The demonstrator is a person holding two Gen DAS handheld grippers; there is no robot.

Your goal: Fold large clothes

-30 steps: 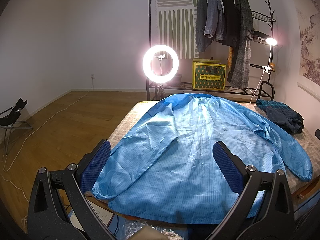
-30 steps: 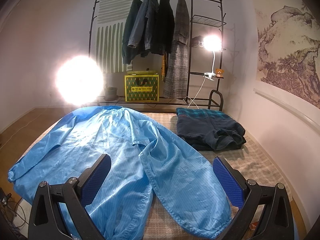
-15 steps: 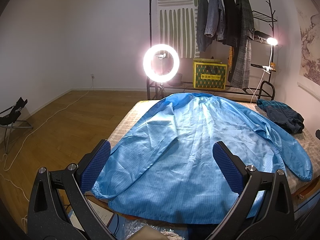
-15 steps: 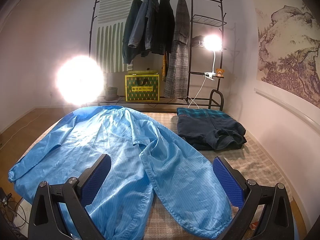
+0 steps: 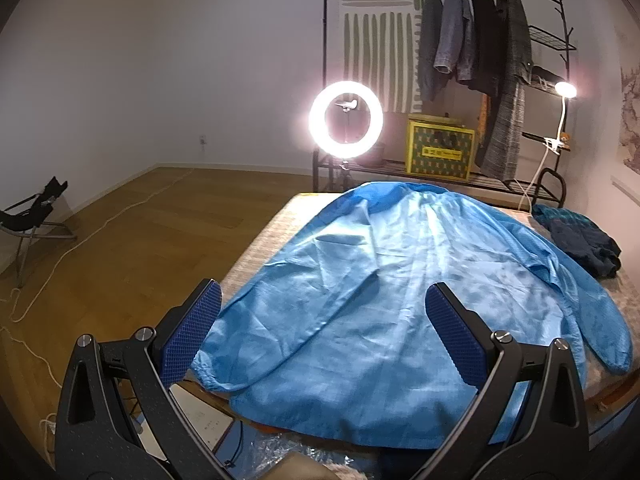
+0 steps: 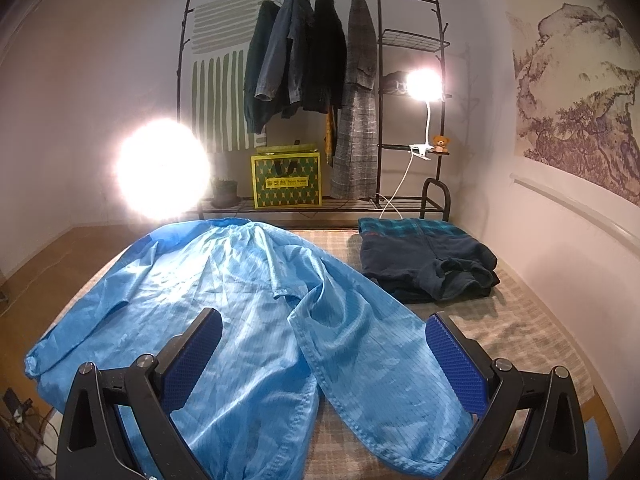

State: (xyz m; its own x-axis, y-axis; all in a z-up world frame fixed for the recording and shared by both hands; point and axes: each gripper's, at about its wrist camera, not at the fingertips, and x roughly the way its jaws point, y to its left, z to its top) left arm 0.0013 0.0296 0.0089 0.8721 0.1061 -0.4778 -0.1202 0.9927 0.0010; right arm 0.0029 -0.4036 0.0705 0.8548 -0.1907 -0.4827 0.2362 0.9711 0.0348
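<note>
Spread flat across the bed (image 6: 532, 332), blue coat (image 5: 392, 280), long axis running from near edge to far edge, collar at the far edge. Left gripper (image 5: 320, 332) and right gripper (image 6: 324, 352) both wide apart, holding nothing, above the near edge. Right sleeve (image 6: 372, 372) nearest the right gripper, likely first fold.

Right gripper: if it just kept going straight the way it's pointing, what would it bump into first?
Most likely the blue coat: the open right gripper points over its near sleeve, spread on the bed. Depth is hard to judge, so it might skim above the fabric first.
</note>
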